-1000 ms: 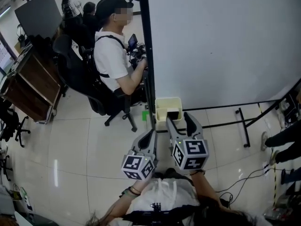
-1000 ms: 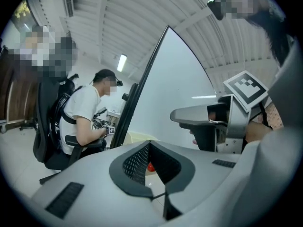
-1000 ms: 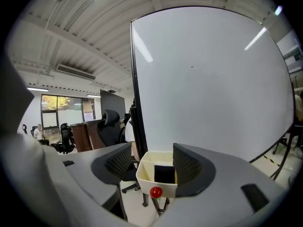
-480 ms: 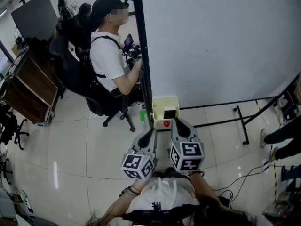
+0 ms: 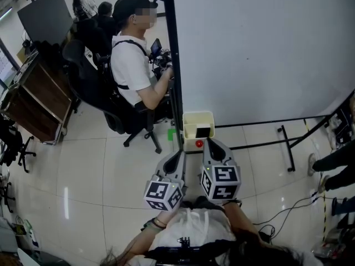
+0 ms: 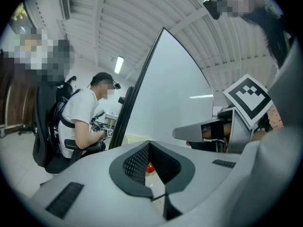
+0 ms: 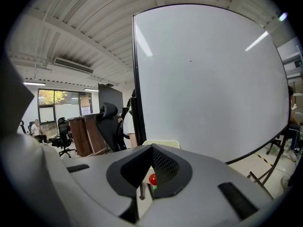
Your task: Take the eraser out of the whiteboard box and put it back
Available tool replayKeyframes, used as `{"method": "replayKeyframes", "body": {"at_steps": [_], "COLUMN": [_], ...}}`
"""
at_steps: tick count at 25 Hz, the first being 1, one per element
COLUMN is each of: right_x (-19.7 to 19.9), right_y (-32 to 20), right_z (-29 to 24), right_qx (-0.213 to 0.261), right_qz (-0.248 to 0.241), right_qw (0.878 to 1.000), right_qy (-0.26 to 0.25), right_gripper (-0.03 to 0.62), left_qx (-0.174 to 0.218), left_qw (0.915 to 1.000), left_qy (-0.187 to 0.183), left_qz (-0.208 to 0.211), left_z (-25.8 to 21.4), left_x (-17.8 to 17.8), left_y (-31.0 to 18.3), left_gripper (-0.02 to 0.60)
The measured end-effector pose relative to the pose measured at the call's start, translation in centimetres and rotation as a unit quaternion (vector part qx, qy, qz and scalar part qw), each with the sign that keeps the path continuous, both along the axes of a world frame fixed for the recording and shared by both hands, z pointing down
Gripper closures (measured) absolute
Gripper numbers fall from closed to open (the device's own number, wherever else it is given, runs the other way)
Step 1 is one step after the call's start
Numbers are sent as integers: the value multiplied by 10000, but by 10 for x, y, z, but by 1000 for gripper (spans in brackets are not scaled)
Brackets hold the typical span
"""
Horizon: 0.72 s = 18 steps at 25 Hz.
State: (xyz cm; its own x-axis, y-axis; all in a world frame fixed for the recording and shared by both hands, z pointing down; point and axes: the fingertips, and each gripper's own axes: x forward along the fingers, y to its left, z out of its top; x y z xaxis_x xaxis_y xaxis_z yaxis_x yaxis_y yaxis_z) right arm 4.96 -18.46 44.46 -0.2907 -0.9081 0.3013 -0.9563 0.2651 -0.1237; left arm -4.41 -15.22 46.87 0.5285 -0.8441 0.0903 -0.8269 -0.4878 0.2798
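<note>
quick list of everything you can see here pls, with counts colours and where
whiteboard: one, white with black frame, upright ahead
box: one, pale yellow, at the whiteboard's lower left corner
eraser: one, dark, inside the box, mostly hidden
round knob: one, red, on the box's front
seated person: one, white shirt, black cap, left of the whiteboard
office chair: one, black, under that person
cabinet: one, brown, far left
left gripper: one, grey, shut, empty, short of the box
right gripper: one, grey, shut, empty, tip near the box
</note>
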Motion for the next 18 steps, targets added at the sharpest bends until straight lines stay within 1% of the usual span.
{"method": "replayKeyframes", "body": {"at_steps": [11, 18], "right_x": [8, 9], "right_y": [5, 6], "right_z": [3, 2], "right_qx": [-42, -42], "right_qz": [47, 27], "right_qw": [9999, 9999], "right_qy": [-87, -102], "right_gripper": [577, 577], "left_qx": [-27, -41], "left_qw": [10000, 10000], "left_qy": [0, -9], "left_qz": [61, 29], "left_z": [3, 3], "left_x": [8, 8], "left_y": [3, 4], "left_gripper": [595, 595]}}
